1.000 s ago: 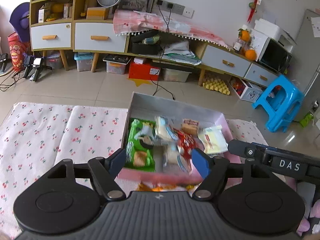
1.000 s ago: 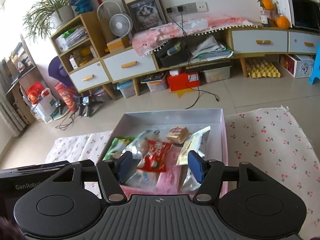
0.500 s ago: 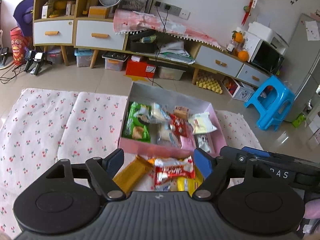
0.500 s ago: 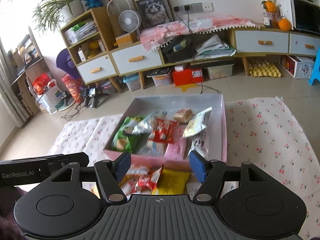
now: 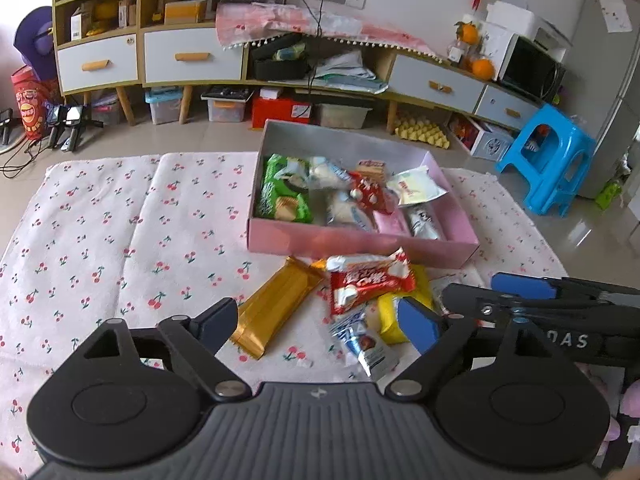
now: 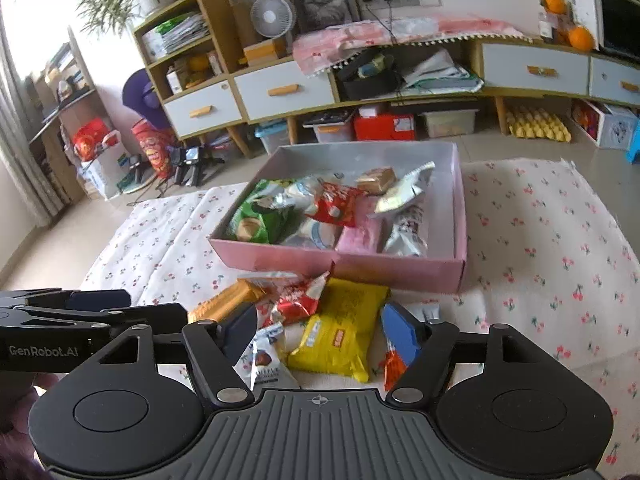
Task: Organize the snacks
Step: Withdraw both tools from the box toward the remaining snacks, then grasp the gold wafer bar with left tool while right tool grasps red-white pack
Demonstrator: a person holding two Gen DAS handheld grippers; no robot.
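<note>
Pink box (image 5: 360, 246), open-topped, on cherry-print cloth (image 5: 120, 232): holds a green biscuit pack (image 5: 282, 196), a red packet (image 5: 370, 196), a pale yellow sachet (image 5: 414, 188), a small brown cake (image 6: 376, 180) and several white wrappers.

Loose snacks on the cloth just in front of the box: gold bar (image 5: 276, 308), red-and-white wrapper (image 5: 370, 282), yellow pack (image 6: 342, 334), blue-and-white chocolate packet (image 5: 366, 346).

Left gripper (image 5: 316, 320): fingers spread, holding nothing, poised over the loose pile.

Right gripper (image 6: 320, 332): fingers spread, empty, above the yellow pack.
</note>
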